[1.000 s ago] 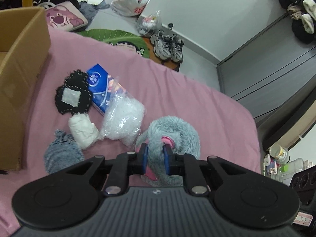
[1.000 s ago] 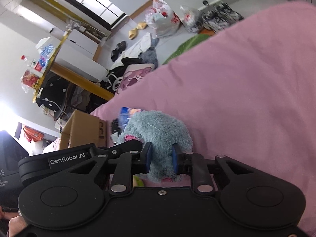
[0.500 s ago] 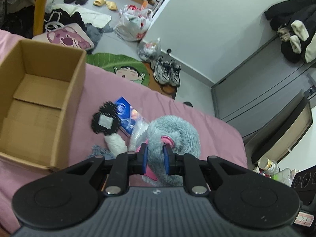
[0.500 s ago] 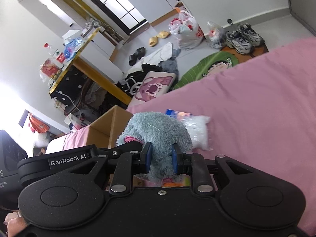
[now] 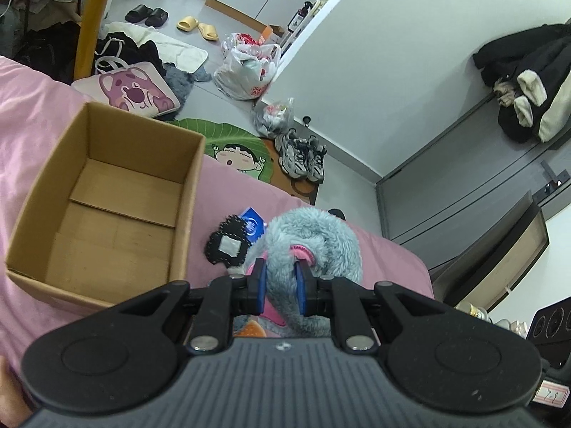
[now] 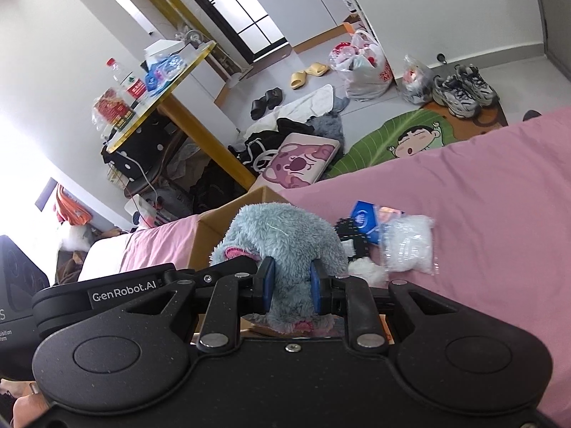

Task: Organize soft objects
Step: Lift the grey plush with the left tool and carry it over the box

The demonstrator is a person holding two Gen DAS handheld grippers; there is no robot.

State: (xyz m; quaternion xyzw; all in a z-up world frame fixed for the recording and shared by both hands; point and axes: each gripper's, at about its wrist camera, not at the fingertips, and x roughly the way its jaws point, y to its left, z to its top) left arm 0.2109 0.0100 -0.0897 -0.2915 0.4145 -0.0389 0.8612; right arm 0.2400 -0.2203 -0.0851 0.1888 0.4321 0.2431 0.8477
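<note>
Above the pink bed (image 5: 228, 192), both the left tongs (image 5: 280, 283) and right tongs (image 6: 292, 283) clench the blue plush toy (image 5: 314, 239). Only the left view shows the cardboard box (image 5: 107, 207) interior; the toy's axis is unclear.

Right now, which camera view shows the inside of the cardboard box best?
The left wrist view: the cardboard box sits open below the camera, its floor and all four walls visible, with nothing inside. The right wrist view shows only a corner of it, mostly hidden behind the blue plush toy.
</note>
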